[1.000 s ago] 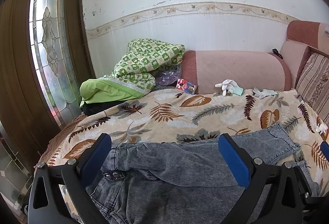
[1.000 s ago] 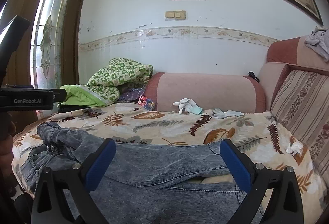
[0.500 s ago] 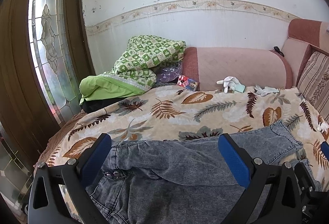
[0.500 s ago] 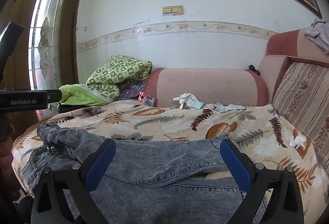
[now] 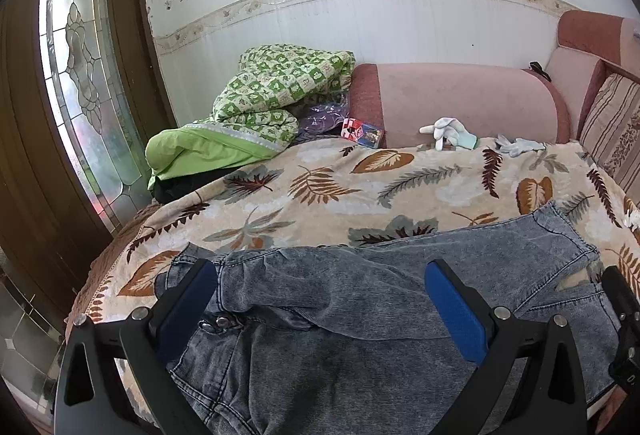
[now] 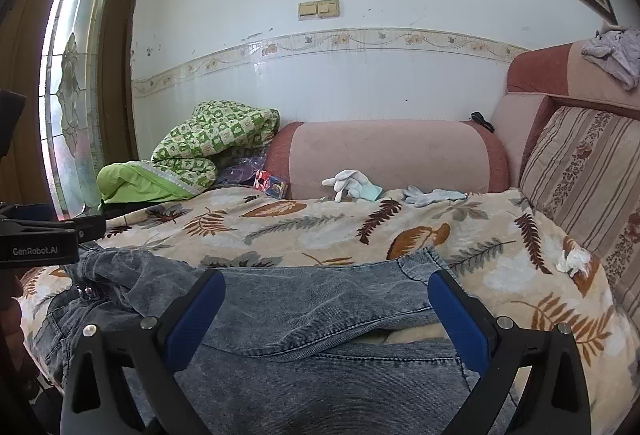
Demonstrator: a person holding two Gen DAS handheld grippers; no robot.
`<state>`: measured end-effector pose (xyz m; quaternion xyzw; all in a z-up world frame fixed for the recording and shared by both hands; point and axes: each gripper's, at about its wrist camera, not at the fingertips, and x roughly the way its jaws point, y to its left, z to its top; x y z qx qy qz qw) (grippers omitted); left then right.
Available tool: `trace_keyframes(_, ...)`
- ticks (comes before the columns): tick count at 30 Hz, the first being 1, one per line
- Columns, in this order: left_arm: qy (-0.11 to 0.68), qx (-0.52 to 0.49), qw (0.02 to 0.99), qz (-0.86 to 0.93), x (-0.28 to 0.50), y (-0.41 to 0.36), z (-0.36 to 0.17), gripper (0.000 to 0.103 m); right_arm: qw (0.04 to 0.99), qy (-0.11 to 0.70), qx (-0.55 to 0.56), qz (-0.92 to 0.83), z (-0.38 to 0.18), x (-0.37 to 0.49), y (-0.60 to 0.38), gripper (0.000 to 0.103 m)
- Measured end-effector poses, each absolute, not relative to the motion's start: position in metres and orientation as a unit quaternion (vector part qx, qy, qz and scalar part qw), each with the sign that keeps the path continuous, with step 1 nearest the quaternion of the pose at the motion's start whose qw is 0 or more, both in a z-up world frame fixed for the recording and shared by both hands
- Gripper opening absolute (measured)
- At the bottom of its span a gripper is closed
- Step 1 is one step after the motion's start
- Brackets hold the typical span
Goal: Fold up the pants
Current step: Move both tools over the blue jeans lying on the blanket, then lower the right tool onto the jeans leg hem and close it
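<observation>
Across the lower frame, grey jeans [image 5: 360, 299] lying folded over on a leaf-print blanket [image 5: 320, 187], left hand-held gripper [image 5: 320, 299] and right hand-held gripper [image 6: 326, 309] both spread wide above the denim, gripping nothing.

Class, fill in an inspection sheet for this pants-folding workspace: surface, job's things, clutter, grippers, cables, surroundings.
Surface: leaf-print blanket covering a sofa.
Job's things: grey jeans lying across the front, one leg laid over the other.
Clutter: green quilt, white gloves, small colourful box, crumpled tissue.
Grippers: left gripper and right gripper, jaws open, empty, above the jeans.
Cables: nothing seen.
Surroundings: patterned glass door, wall switches, striped cushion.
</observation>
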<state>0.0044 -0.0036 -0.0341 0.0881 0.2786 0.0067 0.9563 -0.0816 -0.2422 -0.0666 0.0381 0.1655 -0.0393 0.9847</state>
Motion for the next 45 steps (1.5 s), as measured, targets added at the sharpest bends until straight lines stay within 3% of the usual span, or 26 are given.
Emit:
trace_keyframes(21, 0.319, 0.068, 0.939, 0.112, 0.044, 0.090, -0.050, 0.103, 0.974, 0.198, 0.089, -0.061, -0.068, -0.062, -0.278, 0.102)
trace_keyframes(27, 0.352, 0.056, 0.926, 0.126, 0.082, 0.133, -0.038, 0.103, 0.959, 0.247, 0.105, -0.087, -0.055, -0.003, -0.327, 0.102)
trace_keyframes(33, 0.402, 0.061, 0.904, 0.130, 0.128, 0.163, -0.036, 0.103, 0.900, 0.372, 0.208, -0.094, -0.072, 0.096, -0.394, 0.102)
trace_keyframes(40, 0.449, 0.072, 0.883, 0.118, 0.168, 0.175, -0.043, 0.103, 0.862, 0.401, 0.294, -0.100, -0.114, 0.138, -0.440, 0.101)
trace_keyframes(45, 0.490, 0.064, 0.864, 0.092, 0.199, 0.172, -0.054, 0.103, 0.856, 0.425, 0.272, -0.116, -0.132, 0.165, -0.444, 0.097)
